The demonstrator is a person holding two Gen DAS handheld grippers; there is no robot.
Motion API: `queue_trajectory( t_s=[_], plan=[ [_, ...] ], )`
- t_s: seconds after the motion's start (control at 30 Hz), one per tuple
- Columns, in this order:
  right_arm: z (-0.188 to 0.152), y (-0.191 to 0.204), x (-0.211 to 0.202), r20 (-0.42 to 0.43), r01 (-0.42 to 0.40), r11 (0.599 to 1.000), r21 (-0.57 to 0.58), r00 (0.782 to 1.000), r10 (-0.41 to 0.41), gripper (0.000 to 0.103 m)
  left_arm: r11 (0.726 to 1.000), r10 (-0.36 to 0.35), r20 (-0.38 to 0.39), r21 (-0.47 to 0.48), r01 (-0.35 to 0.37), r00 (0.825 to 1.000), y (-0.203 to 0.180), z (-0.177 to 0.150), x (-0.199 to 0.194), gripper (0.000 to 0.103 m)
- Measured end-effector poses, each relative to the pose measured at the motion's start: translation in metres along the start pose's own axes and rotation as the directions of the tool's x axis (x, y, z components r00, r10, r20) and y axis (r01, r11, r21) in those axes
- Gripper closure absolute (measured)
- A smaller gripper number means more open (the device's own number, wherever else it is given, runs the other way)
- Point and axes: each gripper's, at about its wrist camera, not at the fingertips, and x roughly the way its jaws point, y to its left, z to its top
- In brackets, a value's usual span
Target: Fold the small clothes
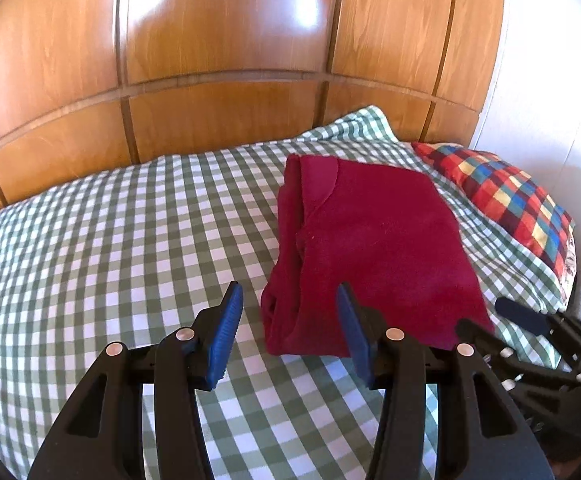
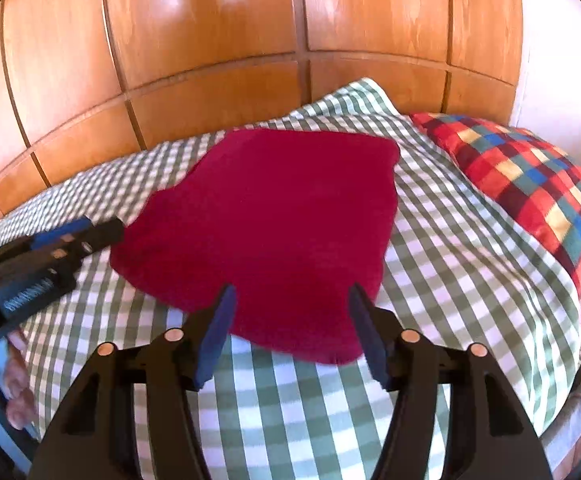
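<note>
Black plastic arms with round metal rivets fill the bottom of each wrist view, each pair tipped with ribbed blue pads. The left gripper (image 1: 290, 312) has its jaws apart with nothing between them — they frame the near left corner of the red garment (image 1: 370, 248) without pressing on it. The right gripper (image 2: 292, 312) also stands with its jaws spread and empty, poised above the near edge of the same cloth. In the left wrist view the right gripper appears at the lower right as a dark jointed frame; in the right wrist view the left gripper (image 2: 70, 236) lies at the left edge, and fingers (image 2: 14, 384) curl around its light blue handle lower down.

Just beyond the pads lies the garment, a soft, fleecy, deep red piece folded into a rough rectangle, with layered edges showing along its left side and a curved seam near its far end. It rests flat on the bed (image 1: 110, 240), whose cover is a green-and-white gingham, smooth but gently rumpled. To the right of the garment, touching the gingham, sits a pillow (image 1: 506, 200) in a bolder check of red, blue, yellow and dark maroon. A gingham-covered hump rises behind the garment at the head of the bed.

Farthest back stands a glossy orange-brown wooden wall of panels (image 1: 218, 48) divided by dark grooves, with bright patches of reflected light — and a pale wall (image 1: 550, 100) at the right.
</note>
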Motion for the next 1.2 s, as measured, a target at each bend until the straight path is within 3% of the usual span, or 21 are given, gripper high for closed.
queue_trajectory(
  t_s=[0.1, 0.2, 0.27, 0.37, 0.53, 0.73, 0.9, 1.2],
  plan=[
    [-0.009, 0.002, 0.002, -0.033, 0.035, 0.999, 0.013, 0.999, -0.034, 0.032, 1.0, 0.02, 0.028, 0.006, -0.02, 0.999, -0.001, -0.003, -0.013, 0.043],
    [-0.018, 0.001, 0.002, -0.063, 0.06, 0.997, 0.052, 0.996, -0.057, 0.027, 0.999, 0.033, 0.046, 0.002, -0.033, 0.998, 0.0, -0.006, -0.024, 0.042],
    [-0.023, 0.002, -0.004, -0.051, 0.076, 0.995, 0.068, 0.996, -0.072, 0.024, 0.999, 0.042, 0.047, -0.004, -0.041, 0.998, 0.001, -0.009, -0.03, 0.034],
    [-0.025, 0.004, -0.015, -0.025, 0.096, 0.992, 0.082, 0.995, -0.095, 0.016, 0.999, 0.052, 0.052, -0.015, -0.051, 0.997, 0.005, -0.016, -0.039, 0.033],
    [-0.019, 0.009, -0.039, 0.037, 0.15, 0.982, 0.115, 0.987, -0.155, 0.003, 0.996, 0.089, 0.045, -0.014, -0.088, 0.995, 0.008, -0.03, -0.047, 0.02],
    [-0.009, 0.021, -0.07, 0.125, 0.199, 0.966, 0.167, 0.967, -0.221, 0.002, 0.991, 0.131, 0.072, -0.034, -0.129, 0.989, 0.017, -0.045, -0.065, 0.004],
    [-0.009, 0.033, -0.081, 0.18, 0.246, 0.96, 0.131, 0.947, -0.267, 0.002, 0.989, 0.143, 0.091, -0.05, -0.139, 0.985, 0.021, -0.049, -0.076, 0.004],
    [-0.015, 0.036, -0.084, 0.189, 0.228, 0.965, 0.13, 0.95, -0.25, 0.002, 0.987, 0.153, 0.14, -0.078, -0.143, 0.978, 0.024, -0.047, -0.09, 0.004]
  ],
)
